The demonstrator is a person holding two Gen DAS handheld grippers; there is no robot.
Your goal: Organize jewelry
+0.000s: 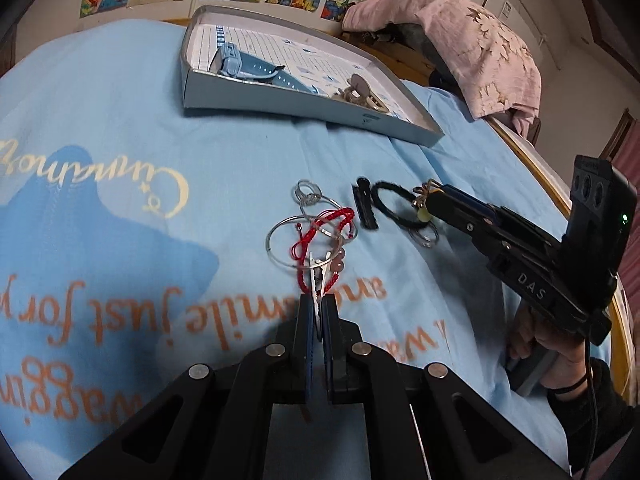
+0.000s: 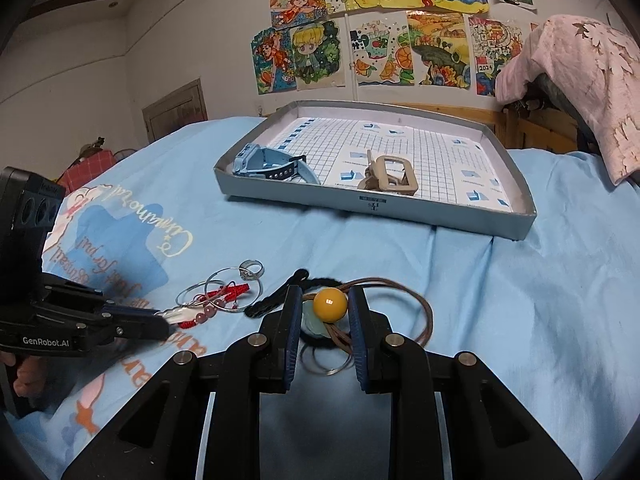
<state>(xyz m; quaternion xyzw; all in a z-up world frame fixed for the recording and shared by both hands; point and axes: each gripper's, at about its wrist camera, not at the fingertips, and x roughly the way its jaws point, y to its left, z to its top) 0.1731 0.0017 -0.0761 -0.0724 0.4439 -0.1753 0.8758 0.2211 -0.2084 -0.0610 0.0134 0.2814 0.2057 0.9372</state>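
A: Surroundings? Light blue bedsheet (image 2: 500,280) with printed lettering, grey cardboard tray (image 2: 524,216) farther back, pink cloth (image 2: 580,80) and drawings (image 2: 376,40) on the wall behind.

B: Tray holds a blue watch (image 2: 272,164) and a beige claw clip (image 2: 390,178). Loose pile sits nearer: silver hoops (image 1: 288,236), red cord bracelet (image 1: 320,236), black clip (image 1: 364,208), black hair tie (image 1: 390,200).

A: Left gripper (image 1: 319,312): jaws pinched nearly shut on a thin metal hair clip (image 1: 318,276), its tip among the hoops and cord.

B: Right gripper (image 2: 325,332): jaws apart, straddling a glossy yellow bead (image 2: 330,299) on brown cords (image 2: 416,308), not touching it.

A: Only the right wrist view shows the bead round; left view has it half hidden behind the gripper tip.
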